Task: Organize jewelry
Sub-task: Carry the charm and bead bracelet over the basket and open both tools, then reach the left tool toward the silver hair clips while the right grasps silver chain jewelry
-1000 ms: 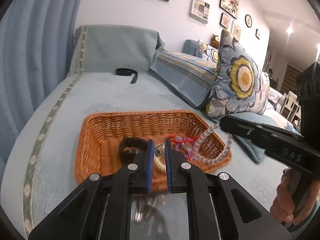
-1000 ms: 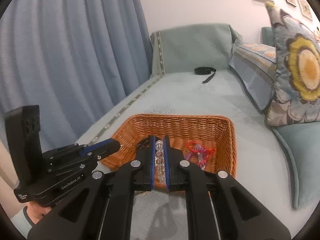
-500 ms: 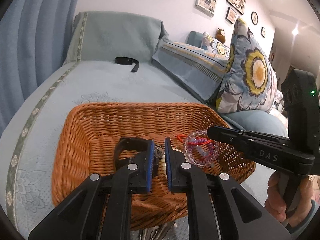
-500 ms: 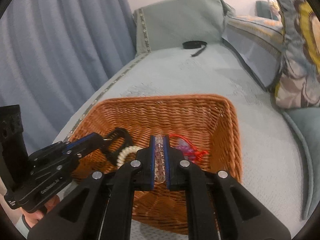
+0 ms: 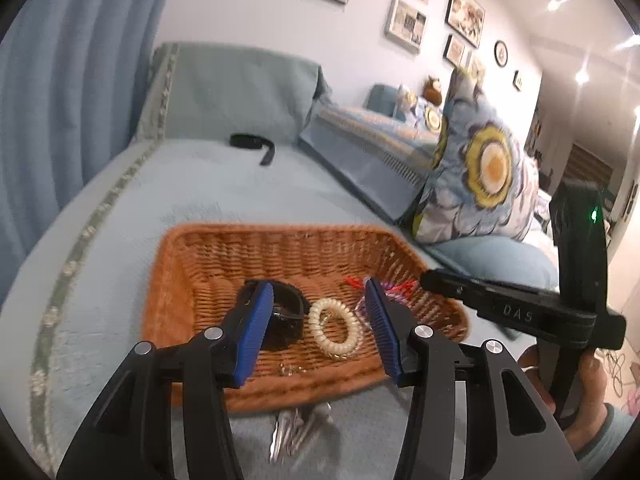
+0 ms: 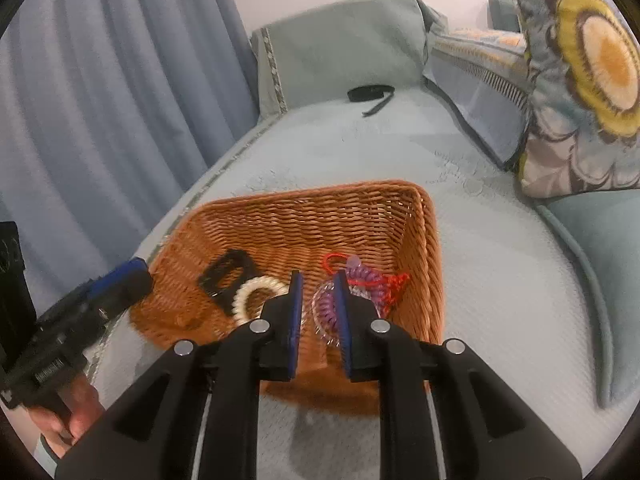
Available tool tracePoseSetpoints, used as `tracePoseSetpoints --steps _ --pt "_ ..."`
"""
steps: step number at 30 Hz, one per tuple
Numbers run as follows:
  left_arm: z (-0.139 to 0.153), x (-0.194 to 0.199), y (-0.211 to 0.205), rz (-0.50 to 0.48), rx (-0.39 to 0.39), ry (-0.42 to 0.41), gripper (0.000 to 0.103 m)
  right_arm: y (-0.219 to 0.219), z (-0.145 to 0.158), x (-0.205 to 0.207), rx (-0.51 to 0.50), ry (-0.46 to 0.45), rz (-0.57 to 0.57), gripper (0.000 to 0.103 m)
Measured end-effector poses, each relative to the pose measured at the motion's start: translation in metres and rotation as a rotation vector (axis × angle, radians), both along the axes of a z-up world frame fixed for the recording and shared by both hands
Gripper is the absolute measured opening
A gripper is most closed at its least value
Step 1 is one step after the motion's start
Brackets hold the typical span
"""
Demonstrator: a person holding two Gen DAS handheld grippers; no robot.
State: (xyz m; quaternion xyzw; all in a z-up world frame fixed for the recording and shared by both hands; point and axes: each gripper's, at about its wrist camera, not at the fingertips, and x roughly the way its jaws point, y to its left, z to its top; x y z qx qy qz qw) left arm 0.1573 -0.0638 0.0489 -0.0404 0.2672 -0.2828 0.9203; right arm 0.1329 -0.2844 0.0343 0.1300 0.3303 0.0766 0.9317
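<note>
Presently both grippers release over the basket [image 5: 192, 264]: left gripper [image 5: 318, 322] jaws opening, empty; right gripper [image 6: 318, 312] jaws opening around the light, springy coil band [image 6: 324, 308]. Regrip any band at its rim, twelve o'clock.

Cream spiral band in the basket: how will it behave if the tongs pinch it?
The cream spiral band looks like coiled plastic cord, so it probably squashes and springs back. It looks thin and hollow-centred, likely very light. It lies flat on the wicker basket floor, so rolling seems unlikely, though smooth coils may slip.
</note>
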Motion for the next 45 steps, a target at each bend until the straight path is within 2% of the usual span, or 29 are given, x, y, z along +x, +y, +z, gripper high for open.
tracePoseSetpoints --steps 2,6,11,15,20,24,29,32,36,42,45 --pt "0.013 -0.018 0.01 0.007 -0.015 -0.018 0.048 0.005 0.01 -0.021 -0.017 -0.019 0.0 0.015" --pt "0.03 -0.062 0.028 0.013 -0.032 -0.056 0.055 0.013 0.02 -0.066 -0.01 -0.06 0.005 0.041" --pt "0.023 -0.113 0.046 0.043 -0.036 -0.053 0.056 0.031 0.012 -0.121 -0.03 -0.078 0.024 0.041" --pt "0.002 -0.131 0.059 0.077 -0.041 -0.013 0.056 0.042 -0.012 -0.145 -0.028 -0.033 0.046 0.041" --pt "-0.03 -0.131 0.072 0.124 -0.021 0.056 0.056 0.052 -0.049 -0.159 -0.032 0.067 0.098 0.041" --pt "-0.046 -0.12 0.077 0.148 -0.022 0.111 0.056 0.056 -0.063 -0.159 -0.032 0.11 0.105 0.041" --pt "-0.052 -0.12 0.071 0.142 -0.005 0.111 0.056 0.059 -0.072 -0.155 0.003 0.141 0.119 0.041" --pt "-0.053 -0.121 0.064 0.137 0.017 0.103 0.056 0.072 -0.074 -0.154 -0.047 0.152 0.124 0.041" --pt "-0.054 -0.12 0.058 0.128 0.03 0.102 0.056 0.085 -0.082 -0.152 -0.127 0.18 0.116 0.024" --pt "-0.052 -0.122 0.057 0.124 0.032 0.092 0.056 0.073 -0.082 -0.149 -0.161 0.175 0.038 0.012" --pt "-0.051 -0.122 0.058 0.124 0.03 0.091 0.056 0.059 -0.083 -0.145 -0.128 0.18 0.01 0.012"
